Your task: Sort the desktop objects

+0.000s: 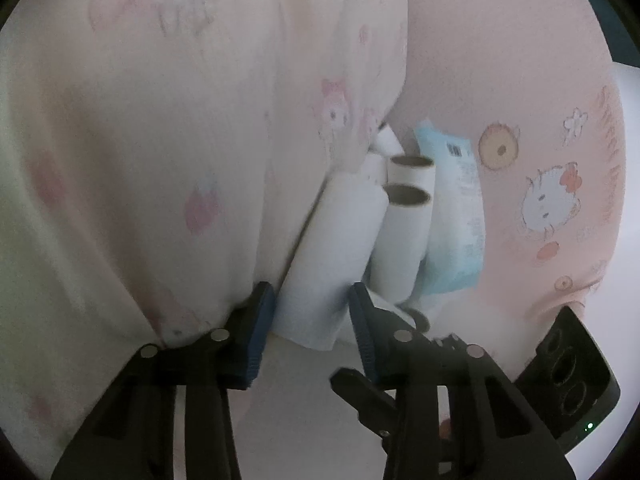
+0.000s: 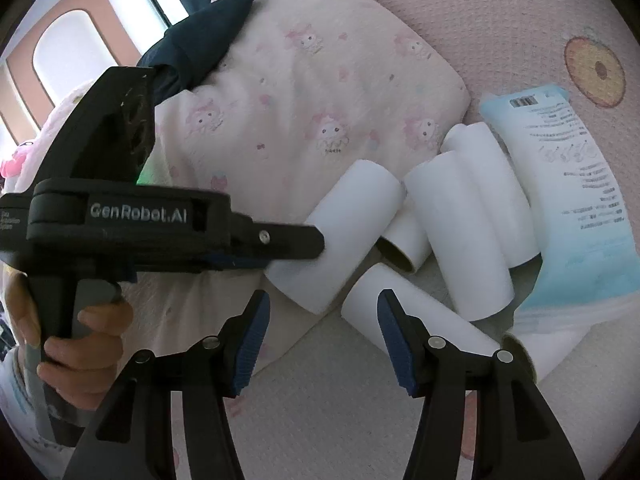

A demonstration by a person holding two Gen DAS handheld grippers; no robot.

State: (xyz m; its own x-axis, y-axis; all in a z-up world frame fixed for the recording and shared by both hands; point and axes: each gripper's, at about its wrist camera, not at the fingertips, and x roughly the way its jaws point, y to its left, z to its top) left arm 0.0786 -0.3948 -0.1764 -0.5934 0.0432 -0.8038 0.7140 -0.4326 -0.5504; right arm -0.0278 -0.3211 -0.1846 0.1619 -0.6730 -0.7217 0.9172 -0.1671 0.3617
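Several white paper rolls lie in a heap on pink bedding. My left gripper [image 1: 312, 316] has one white roll [image 1: 336, 240] between its blue pads, which touch it on both sides; the roll still rests on the bedding. From the right wrist view this gripper [image 2: 316, 248] reaches in from the left to the same roll [image 2: 348, 232]. My right gripper [image 2: 324, 320] stands open over bare bedding with nothing between its fingers. Another roll [image 2: 424, 320] lies just behind its right finger. Two more rolls [image 1: 404, 240] stand beside the held one.
A blue and white packet [image 2: 568, 200] lies right of the rolls. A pale pink pillow [image 2: 320, 112] with cartoon prints sits left of them. A pink cartoon mat [image 1: 540, 200] covers the surface. A hand [image 2: 80, 344] holds the left gripper's handle.
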